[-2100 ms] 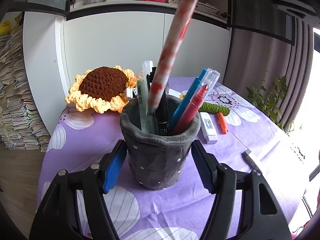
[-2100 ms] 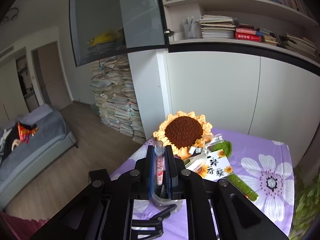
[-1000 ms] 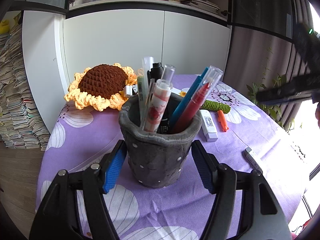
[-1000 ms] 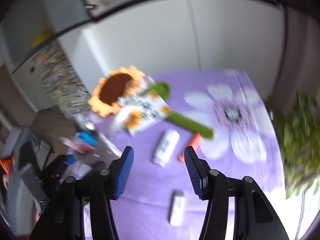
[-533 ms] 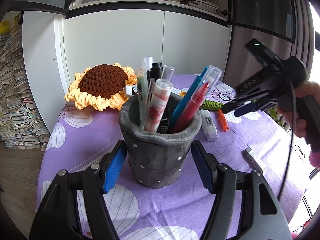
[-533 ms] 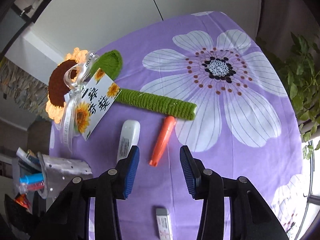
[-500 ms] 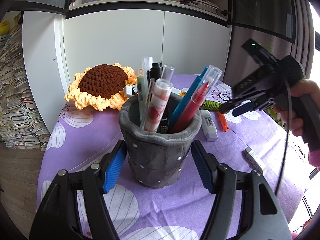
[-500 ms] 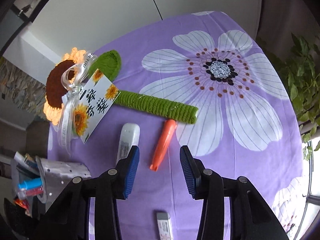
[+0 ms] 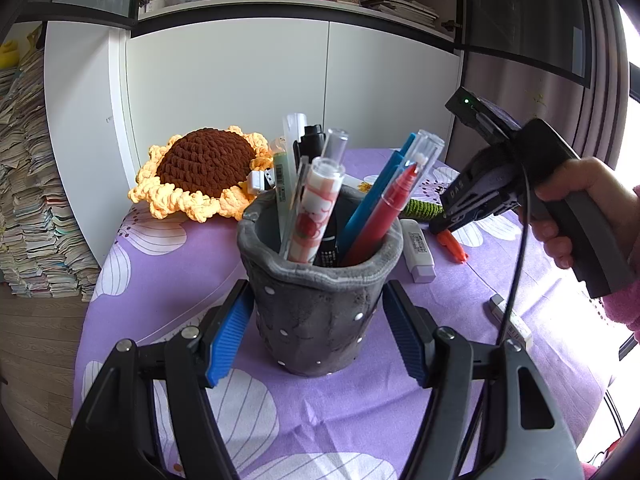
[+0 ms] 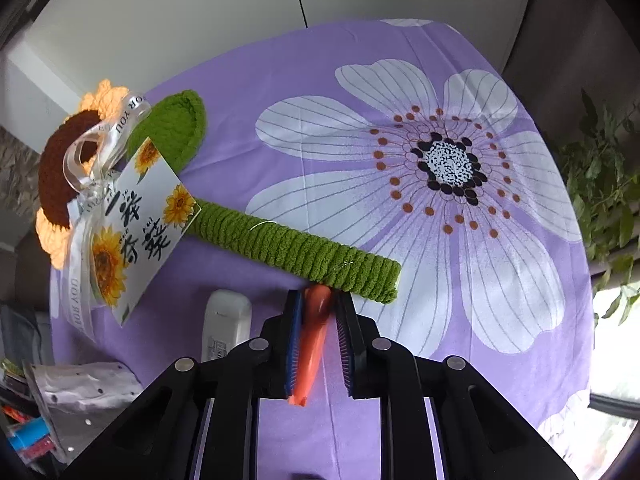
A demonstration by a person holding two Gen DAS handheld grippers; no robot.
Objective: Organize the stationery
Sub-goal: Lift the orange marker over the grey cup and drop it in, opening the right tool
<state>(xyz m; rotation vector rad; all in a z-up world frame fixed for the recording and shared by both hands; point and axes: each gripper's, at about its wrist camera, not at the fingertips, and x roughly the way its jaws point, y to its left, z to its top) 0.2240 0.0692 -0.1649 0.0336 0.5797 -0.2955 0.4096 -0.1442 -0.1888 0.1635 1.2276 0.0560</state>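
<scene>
Orange pen (image 10: 314,344) lies on the purple cloth (image 10: 256,92), its top end just beside the green crochet stem (image 10: 296,250), between the blue pads of the right gripper (image 10: 318,344). Those jaws have just been closing and now stand narrow around it; the left pad touches it, the right shows a sliver of gap. The left gripper (image 9: 316,334) clamps the grey cup (image 9: 316,312), which is full of pens (image 9: 384,208). A white eraser (image 10: 226,326) lies beside the orange pen.
</scene>
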